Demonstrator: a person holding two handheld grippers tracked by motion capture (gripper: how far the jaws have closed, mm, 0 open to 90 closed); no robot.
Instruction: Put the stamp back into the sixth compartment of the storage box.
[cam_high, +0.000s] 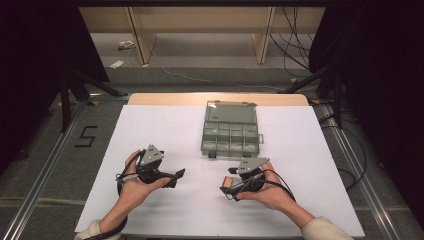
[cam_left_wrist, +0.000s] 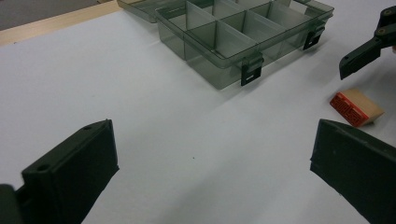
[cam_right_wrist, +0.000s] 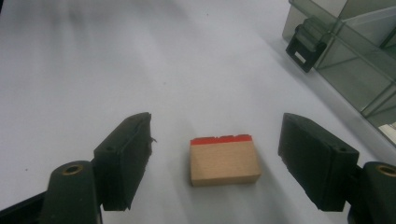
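While right tongs (cam_right_wrist: 215, 154) straddle a stamp (cam_right_wrist: 224, 161), the organizer (cam_high: 230, 131) sits open.

The right tool (cam_right_wrist: 215, 163) is seen with its two black jaws spread wide at the lower left and lower right of the frame. Between them, touching neither, a small rectangular wooden block with a red rubber face (cam_right_wrist: 224, 161) lies on the white desk (cam_right_wrist: 140, 60). A translucent grey plastic compartment box with a black latch (cam_right_wrist: 355, 56) is seen at the upper right.
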